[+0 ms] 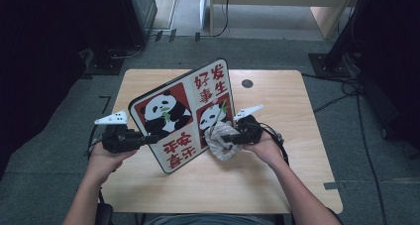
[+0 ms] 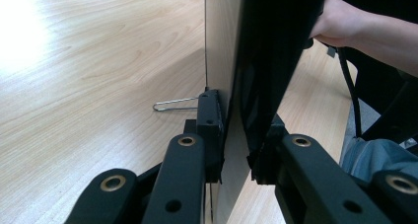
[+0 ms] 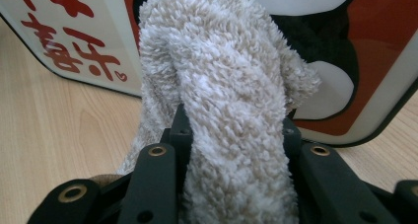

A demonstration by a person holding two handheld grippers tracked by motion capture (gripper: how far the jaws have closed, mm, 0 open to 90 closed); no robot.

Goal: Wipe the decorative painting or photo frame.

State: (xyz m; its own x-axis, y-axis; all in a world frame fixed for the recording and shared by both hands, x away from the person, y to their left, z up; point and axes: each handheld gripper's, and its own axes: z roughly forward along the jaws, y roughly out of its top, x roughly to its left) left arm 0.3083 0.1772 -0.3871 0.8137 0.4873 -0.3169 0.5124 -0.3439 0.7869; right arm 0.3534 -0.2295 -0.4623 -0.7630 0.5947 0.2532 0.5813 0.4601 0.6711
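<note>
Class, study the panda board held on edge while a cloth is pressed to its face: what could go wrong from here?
1. The left gripper clamps only the panda board's edge; wiping pressure might twist it loose.
2. The board stands tilted on the table, so it could slide or tip.
3. The fluffy cloth bulges past the right gripper's fingers and may slip out.

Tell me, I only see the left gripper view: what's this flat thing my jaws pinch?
Observer: A board; its front shows pandas and red characters.
Operator: What's the other hand doing?
Observer: The right gripper is shut on a fluffy cloth.
Operator: Where's the cloth?
Observer: In front of the board's lower right panda picture, seemingly pressed against it.
</note>
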